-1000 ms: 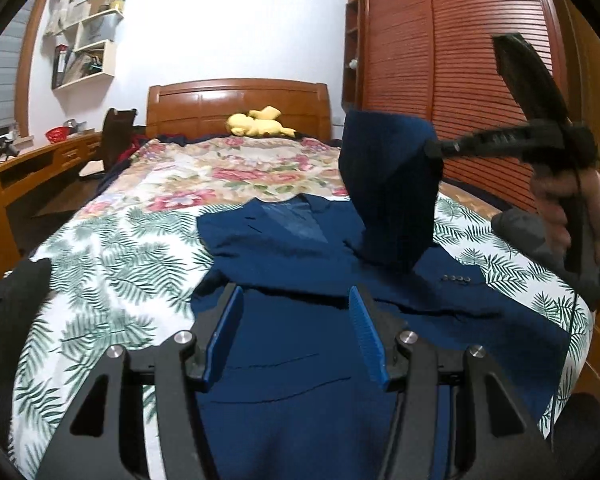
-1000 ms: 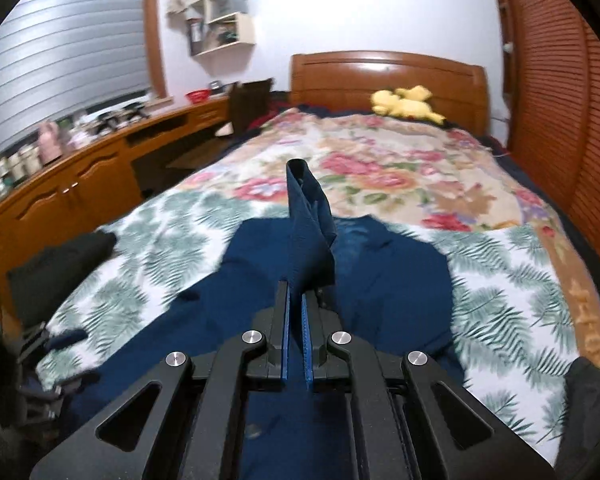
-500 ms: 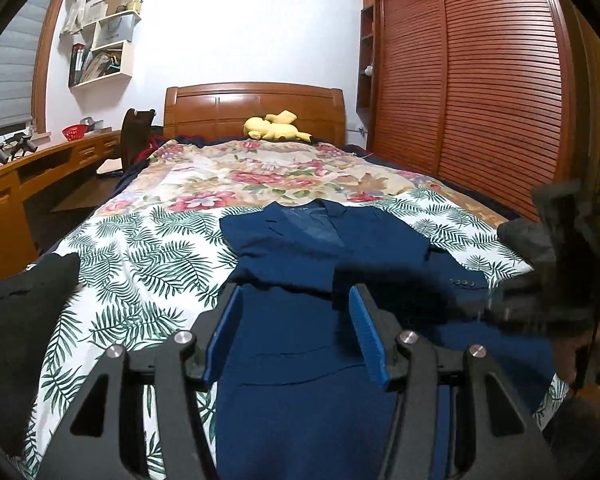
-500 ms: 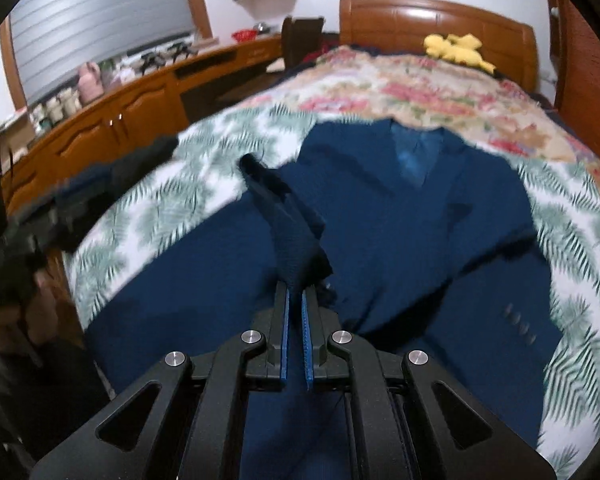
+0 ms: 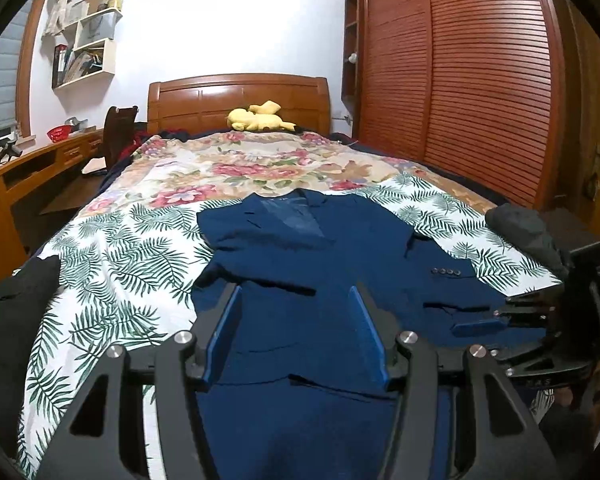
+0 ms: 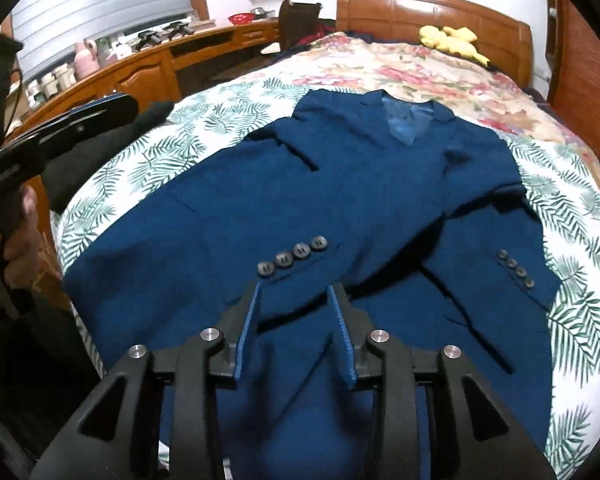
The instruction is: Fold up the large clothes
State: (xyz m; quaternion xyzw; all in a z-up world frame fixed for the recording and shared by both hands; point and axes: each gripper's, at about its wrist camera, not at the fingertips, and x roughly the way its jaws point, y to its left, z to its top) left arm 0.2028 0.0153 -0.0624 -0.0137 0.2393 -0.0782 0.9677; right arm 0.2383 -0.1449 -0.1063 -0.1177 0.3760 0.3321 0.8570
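Observation:
A dark blue suit jacket (image 5: 312, 264) lies flat on the bed, collar toward the headboard; it also shows in the right wrist view (image 6: 340, 200). Both sleeves are folded across its front, their button cuffs (image 6: 292, 258) crossing near the hem. My left gripper (image 5: 296, 336) is open and empty just above the jacket's lower part. My right gripper (image 6: 296, 320) is open and empty just behind the sleeve cuff; it shows at the right of the left wrist view (image 5: 496, 322).
The bed (image 5: 112, 248) has a palm-leaf sheet and a floral cover. Dark garments lie at its left (image 5: 12, 312) and right (image 5: 528, 232) edges. A yellow plush toy (image 5: 256, 118) sits by the headboard. A wooden desk (image 6: 140, 68) runs along the left, a slatted wardrobe (image 5: 460, 80) along the right.
My right gripper carried the raised sleeve down across the jacket front, let it go and opened. The sleeve now lies flat. My left gripper stayed open.

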